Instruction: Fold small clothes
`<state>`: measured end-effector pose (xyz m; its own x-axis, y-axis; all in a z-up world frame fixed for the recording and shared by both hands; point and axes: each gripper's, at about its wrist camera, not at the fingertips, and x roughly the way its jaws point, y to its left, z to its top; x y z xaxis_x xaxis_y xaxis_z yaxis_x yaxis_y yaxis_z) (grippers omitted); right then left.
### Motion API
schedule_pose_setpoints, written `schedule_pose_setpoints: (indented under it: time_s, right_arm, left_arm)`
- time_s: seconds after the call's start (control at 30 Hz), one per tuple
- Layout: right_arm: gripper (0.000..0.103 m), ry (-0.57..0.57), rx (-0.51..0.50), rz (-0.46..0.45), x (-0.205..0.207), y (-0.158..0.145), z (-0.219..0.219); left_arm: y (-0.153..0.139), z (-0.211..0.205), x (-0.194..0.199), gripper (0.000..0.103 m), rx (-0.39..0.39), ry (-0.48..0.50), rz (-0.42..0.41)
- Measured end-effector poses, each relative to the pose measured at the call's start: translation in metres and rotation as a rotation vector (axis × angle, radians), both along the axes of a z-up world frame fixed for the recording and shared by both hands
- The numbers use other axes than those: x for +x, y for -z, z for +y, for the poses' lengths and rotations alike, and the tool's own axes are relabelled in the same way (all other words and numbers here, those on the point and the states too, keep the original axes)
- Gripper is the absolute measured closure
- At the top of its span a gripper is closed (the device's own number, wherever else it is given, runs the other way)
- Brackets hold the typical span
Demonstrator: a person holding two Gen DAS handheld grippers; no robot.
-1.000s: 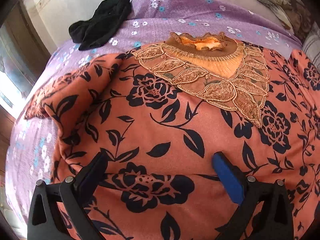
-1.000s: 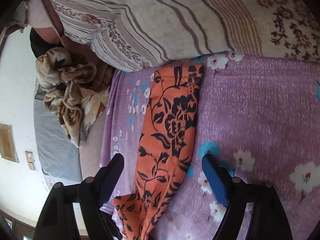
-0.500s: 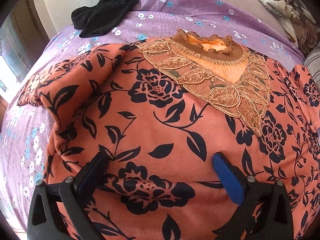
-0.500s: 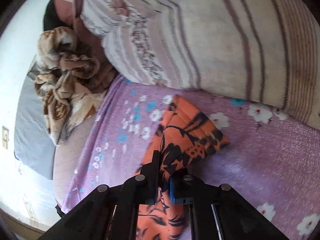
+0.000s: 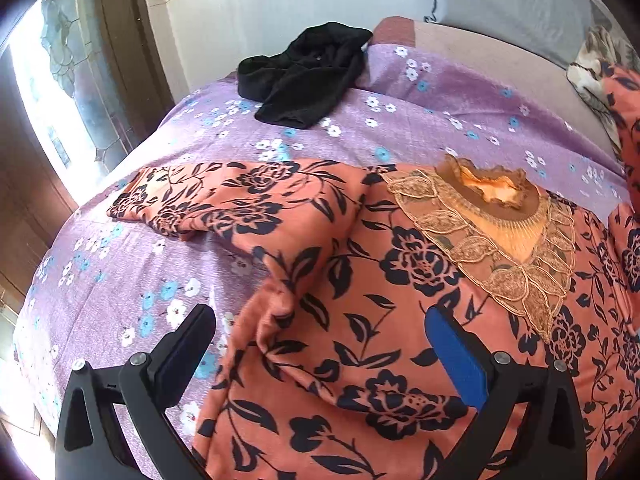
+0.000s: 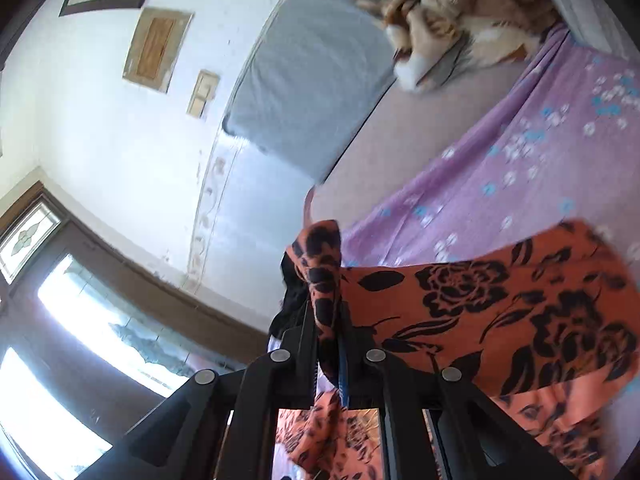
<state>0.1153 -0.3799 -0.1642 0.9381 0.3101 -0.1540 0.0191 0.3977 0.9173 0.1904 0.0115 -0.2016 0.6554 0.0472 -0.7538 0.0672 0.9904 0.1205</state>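
An orange top with black flowers (image 5: pixel 360 280) lies front-up on the purple flowered bedsheet (image 5: pixel 440 92), its gold lace collar (image 5: pixel 496 216) toward the far right and one sleeve (image 5: pixel 208 204) stretched out to the left. My left gripper (image 5: pixel 320 344) hovers open over the top's left side, with nothing between its fingers. In the right wrist view my right gripper (image 6: pixel 326 316) is shut on the cuff of the other sleeve (image 6: pixel 500 300), which is lifted off the bed and stretches away to the right.
A black garment (image 5: pixel 308 76) lies bunched at the bed's far edge. A brown patterned blanket (image 6: pixel 448 12) is heaped at the head of the bed beside a grey mattress (image 6: pixel 320 68) leaning on the wall. A door with glass panes (image 5: pixel 68 92) stands left of the bed.
My right gripper closed on the sleeve cuff, then lifted it and swung it across, rolling as it went. My left gripper rose and drew back toward the top's left edge, staying open.
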Motion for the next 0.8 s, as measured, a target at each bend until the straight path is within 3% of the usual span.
schedule_pose_setpoints:
  time_s: [0.13,0.2,0.27,0.37,0.5,0.57,0.63,0.8]
  right_arm:
    - [0.091,-0.157,0.056,0.046,0.044,0.032,0.071]
    - [0.074,-0.242,0.106,0.094,0.061,0.052,0.101]
    - [0.018,-0.334,0.164,0.119,0.068,0.066,0.125]
    - [0.017,-0.353,0.158,0.087,0.058,0.064,0.139]
    - [0.019,-0.257,0.005,0.109,0.034,0.039,0.117]
    - [0.021,-0.195,-0.074,0.165,0.027,0.027,0.097]
    - [0.027,-0.130,-0.108,0.202,0.010,0.023,0.074]
    - [0.033,-0.012,-0.152,0.294,-0.041,0.041,0.027]
  left_arm:
    - [-0.004,0.022,0.008,0.000,-0.051,-0.067,-0.001]
    - [-0.005,0.029,0.010,0.000,-0.067,-0.094,-0.005]
    - [-0.006,0.034,0.013,0.000,-0.082,-0.111,-0.004]
    - [-0.009,0.035,0.014,0.000,-0.117,-0.097,-0.013]
    - [-0.016,0.022,0.012,0.001,-0.189,-0.003,-0.056]
    - [-0.020,0.006,0.011,0.019,-0.211,0.081,-0.079]
    - [-0.018,-0.017,0.012,0.029,-0.197,0.186,-0.078]
    - [-0.002,-0.054,0.028,0.029,-0.211,0.325,0.013]
